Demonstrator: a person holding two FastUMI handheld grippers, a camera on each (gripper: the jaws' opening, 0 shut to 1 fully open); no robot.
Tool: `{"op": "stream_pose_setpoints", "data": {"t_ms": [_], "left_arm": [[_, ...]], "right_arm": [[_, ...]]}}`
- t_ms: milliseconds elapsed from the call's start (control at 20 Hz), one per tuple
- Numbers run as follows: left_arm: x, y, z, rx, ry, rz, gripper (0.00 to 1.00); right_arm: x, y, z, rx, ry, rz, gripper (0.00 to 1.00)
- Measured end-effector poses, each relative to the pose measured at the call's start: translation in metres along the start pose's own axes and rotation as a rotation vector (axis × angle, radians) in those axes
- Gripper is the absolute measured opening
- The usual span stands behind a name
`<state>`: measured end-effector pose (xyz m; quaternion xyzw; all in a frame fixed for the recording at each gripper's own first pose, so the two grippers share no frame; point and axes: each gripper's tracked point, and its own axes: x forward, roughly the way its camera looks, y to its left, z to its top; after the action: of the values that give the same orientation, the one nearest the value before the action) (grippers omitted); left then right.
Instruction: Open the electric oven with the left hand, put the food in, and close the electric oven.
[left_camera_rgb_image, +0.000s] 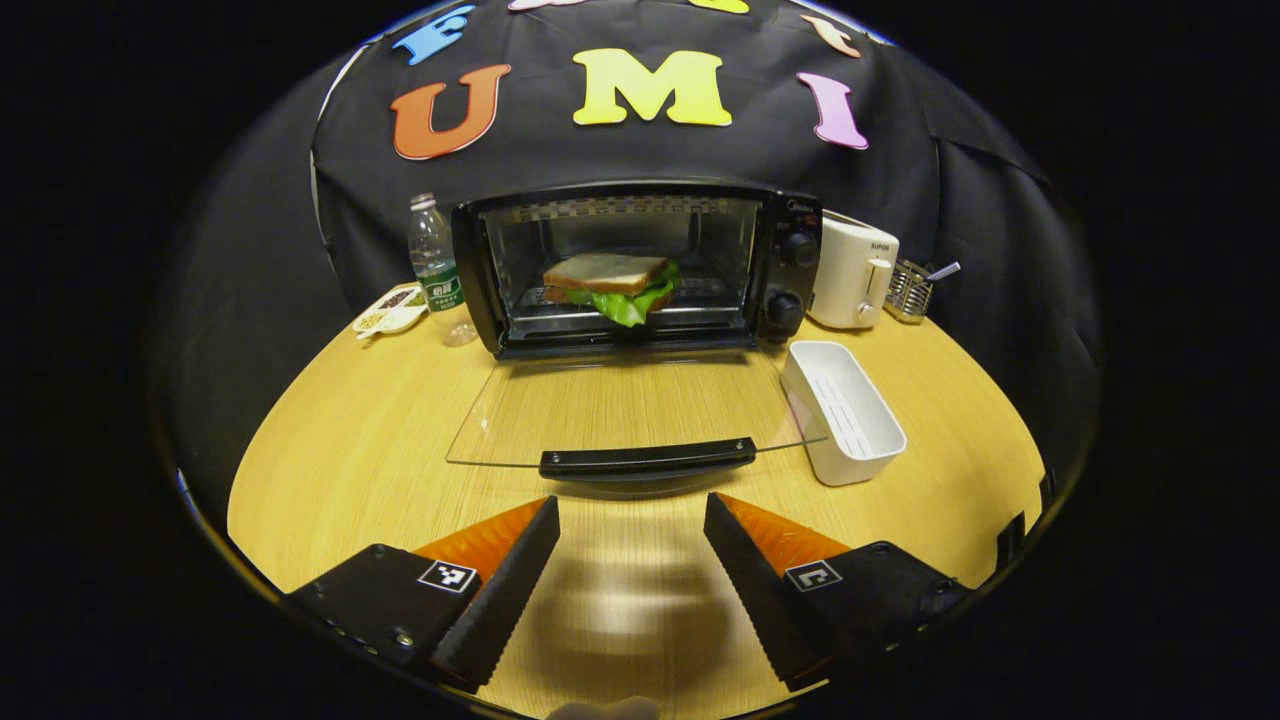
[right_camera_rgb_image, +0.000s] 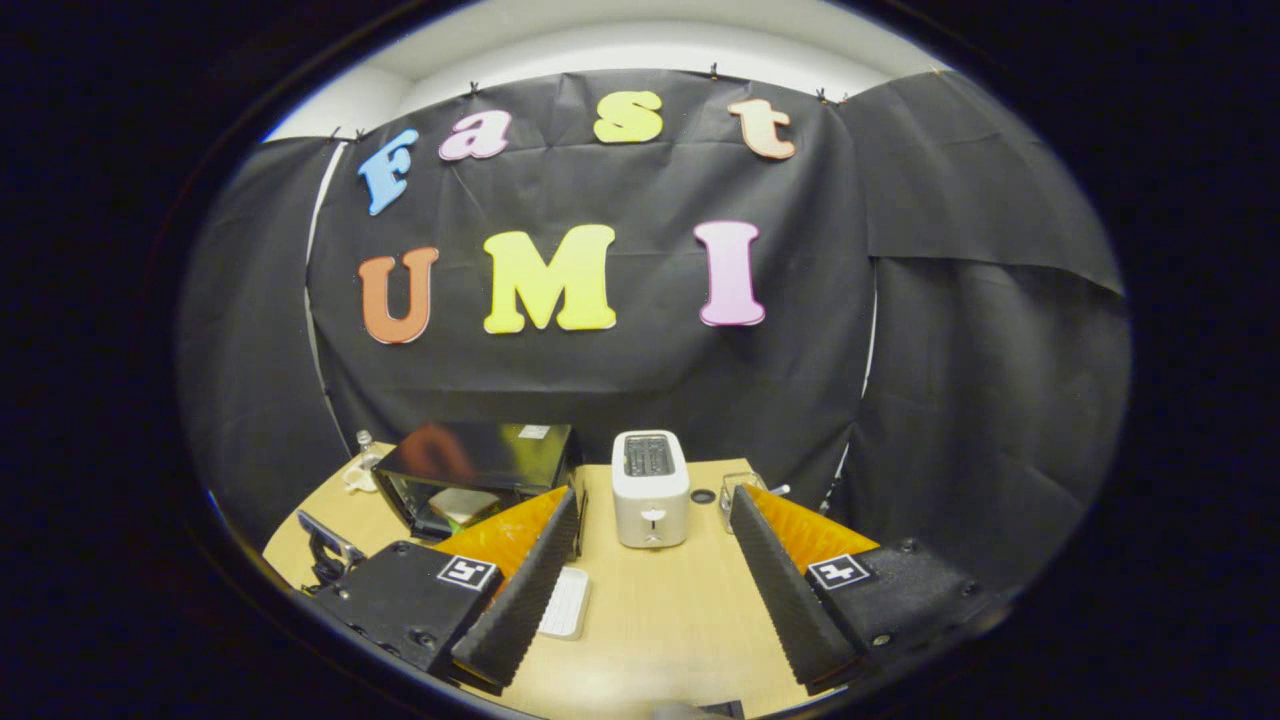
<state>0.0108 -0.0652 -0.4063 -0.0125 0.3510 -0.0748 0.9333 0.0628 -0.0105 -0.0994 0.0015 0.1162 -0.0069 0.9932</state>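
In the left gripper view, the left tool hangs low over the wooden worktop, its two fingers spread wide with nothing between them. Just beyond the fingertips lies the oven's glass door, folded flat down toward the camera, with its one dark handle along the near edge. To the right of the door sits one white rectangular tray, empty. Behind the door stands the one electric oven, open, with two knobs on its right panel. One sandwich, bread with green lettuce hanging out, rests on the rack inside. Left of the oven stand one clear water bottle and one small divided dish whose contents are too small to make out. Right of the oven stand one white toaster and one wire holder with a metal handle sticking out.

In the right gripper view, the right tool is held higher, also wide open and empty. Its left finger covers part of the white tray and the oven's right side. The oven top, the toaster and a glass holder beyond are partly hidden. At the lower left edge another gripper is cut off.
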Motion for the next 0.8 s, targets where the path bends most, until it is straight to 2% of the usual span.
{"op": "stream_pose_setpoints", "data": {"t_ms": [100, 150, 200, 300, 350, 400, 450, 550, 600, 650, 700, 750, 800], "left_arm": [[0.014, -0.002, -0.01, -0.009, 0.028, 0.0, 1.0], [0.019, -0.002, -0.016, -0.016, 0.051, 0.001, 0.96], [0.024, -0.002, -0.02, -0.024, 0.066, -0.001, 0.96], [0.035, -0.002, -0.023, -0.021, 0.083, 0.001, 0.96], [0.04, -0.001, -0.025, -0.015, 0.087, -0.001, 0.96], [0.044, -0.002, -0.025, -0.013, 0.092, -0.007, 0.96], [0.048, -0.006, -0.024, -0.013, 0.089, -0.021, 0.96], [0.053, -0.007, -0.017, 0.011, 0.07, -0.028, 0.96], [0.055, -0.007, -0.017, 0.018, 0.076, -0.025, 0.95], [0.055, -0.007, -0.017, 0.017, 0.074, -0.026, 0.94], [0.055, -0.008, -0.016, 0.012, 0.076, -0.028, 0.94], [0.054, -0.008, -0.015, 0.007, 0.078, -0.03, 0.94], [0.053, -0.007, -0.013, 0.007, 0.077, -0.031, 0.94]], "right_arm": [[0.002, -0.003, 0.001, -0.009, 0.002, -0.017, 0.98], [0.003, -0.003, 0.0, -0.01, 0.005, -0.021, 0.98], [0.003, -0.002, 0.001, -0.014, 0.006, -0.023, 0.9], [0.002, -0.005, 0.0, -0.028, 0.008, -0.035, 0.9], [0.004, -0.006, 0.001, -0.033, 0.009, -0.04, 0.98], [0.006, -0.009, 0.001, -0.034, 0.014, -0.05, 0.98], [0.007, -0.01, 0.001, -0.035, 0.018, -0.055, 0.9], [0.01, -0.01, 0.001, -0.039, 0.023, -0.06, 0.9], [0.012, -0.009, 0.001, -0.04, 0.026, -0.06, 0.98], [0.015, -0.008, 0.001, -0.039, 0.027, -0.057, 0.98], [0.017, -0.006, 0.001, -0.038, 0.03, -0.053, 0.9], [0.019, -0.005, 0.0, -0.039, 0.033, -0.048, 0.98], [0.021, -0.004, 0.001, -0.04, 0.034, -0.045, 0.98]]}}
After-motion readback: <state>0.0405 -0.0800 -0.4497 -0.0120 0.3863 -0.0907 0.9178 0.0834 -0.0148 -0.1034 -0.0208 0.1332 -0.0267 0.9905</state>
